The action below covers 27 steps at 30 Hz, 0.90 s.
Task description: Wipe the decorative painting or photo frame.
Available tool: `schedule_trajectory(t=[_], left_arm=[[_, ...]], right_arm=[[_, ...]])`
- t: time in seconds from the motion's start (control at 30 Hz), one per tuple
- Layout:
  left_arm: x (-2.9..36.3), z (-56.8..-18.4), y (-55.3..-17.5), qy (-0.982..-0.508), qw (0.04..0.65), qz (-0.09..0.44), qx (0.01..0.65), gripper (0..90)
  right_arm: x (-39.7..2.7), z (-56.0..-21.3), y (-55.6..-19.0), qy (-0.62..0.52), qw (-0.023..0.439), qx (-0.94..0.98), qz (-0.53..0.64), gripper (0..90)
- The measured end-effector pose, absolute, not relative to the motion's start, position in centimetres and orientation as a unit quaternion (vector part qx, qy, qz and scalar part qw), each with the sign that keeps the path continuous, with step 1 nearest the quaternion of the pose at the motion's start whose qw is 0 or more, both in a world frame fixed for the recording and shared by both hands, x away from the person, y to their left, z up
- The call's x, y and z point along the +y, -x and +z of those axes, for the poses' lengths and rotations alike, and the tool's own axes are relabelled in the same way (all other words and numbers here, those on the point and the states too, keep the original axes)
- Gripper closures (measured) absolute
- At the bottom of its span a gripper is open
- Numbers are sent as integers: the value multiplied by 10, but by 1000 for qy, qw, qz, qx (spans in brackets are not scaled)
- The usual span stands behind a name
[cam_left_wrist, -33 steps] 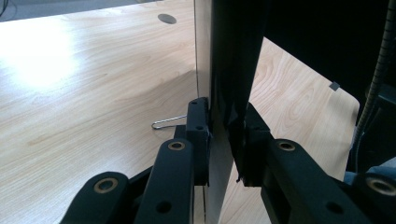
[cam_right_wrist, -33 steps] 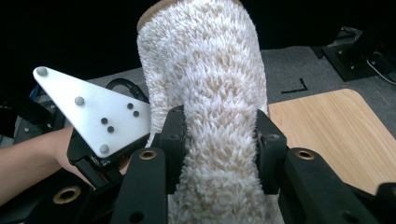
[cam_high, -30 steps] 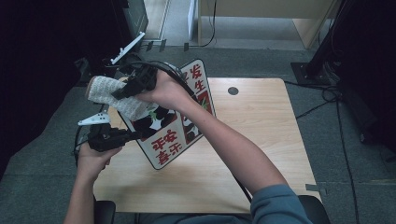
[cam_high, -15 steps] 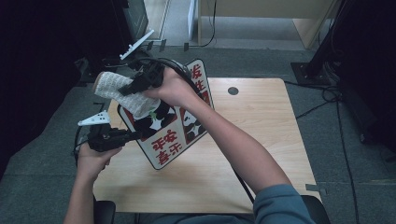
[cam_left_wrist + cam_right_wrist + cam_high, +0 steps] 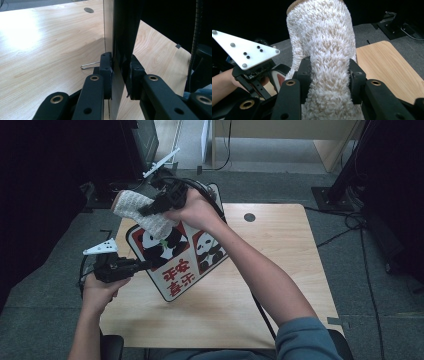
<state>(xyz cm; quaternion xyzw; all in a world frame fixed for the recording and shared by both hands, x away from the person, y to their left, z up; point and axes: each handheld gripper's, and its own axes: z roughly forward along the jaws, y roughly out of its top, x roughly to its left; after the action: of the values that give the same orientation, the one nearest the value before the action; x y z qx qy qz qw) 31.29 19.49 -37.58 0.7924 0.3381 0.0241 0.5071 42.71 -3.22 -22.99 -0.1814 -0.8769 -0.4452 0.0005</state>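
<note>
Over the far left corner of the table (image 5: 280, 285), I have the panda sign (image 5: 177, 265) propped up off the wood, its lower corner near the middle of the table and its upper end tilted toward the far left corner. It is a white board with a red border, two panda pictures and red characters. My left gripper (image 5: 142, 265) comes in from the left edge and is clamped on the sign's left rim; in the left gripper view the left gripper (image 5: 119, 75) has both pads pressed flat against the two faces of the thin board, seen edge-on between them. A bent wire clip (image 5: 88, 65) lies on the wood just beside that gripper's left jaw.

Above the sign's upper left part, my right gripper (image 5: 150, 209) pinches a fluffy white cloth (image 5: 142, 215), which hangs against the face of the sign, over the left panda. In the right gripper view the right gripper (image 5: 329, 80) squeezes the cloth (image 5: 324, 45) at its waist, the pile bulging above and below the pads.

A round hole (image 5: 249, 217) sits in the table near its far edge, well apart from the sign.
</note>
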Motion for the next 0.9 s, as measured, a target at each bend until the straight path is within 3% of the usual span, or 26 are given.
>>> schedule_trajectory(t=[0.9], left_arm=[[195,-375,-312,-794,505,19,339,785]], right_arm=[[-61,-231,-441,207,-1,-868,-451,635]])
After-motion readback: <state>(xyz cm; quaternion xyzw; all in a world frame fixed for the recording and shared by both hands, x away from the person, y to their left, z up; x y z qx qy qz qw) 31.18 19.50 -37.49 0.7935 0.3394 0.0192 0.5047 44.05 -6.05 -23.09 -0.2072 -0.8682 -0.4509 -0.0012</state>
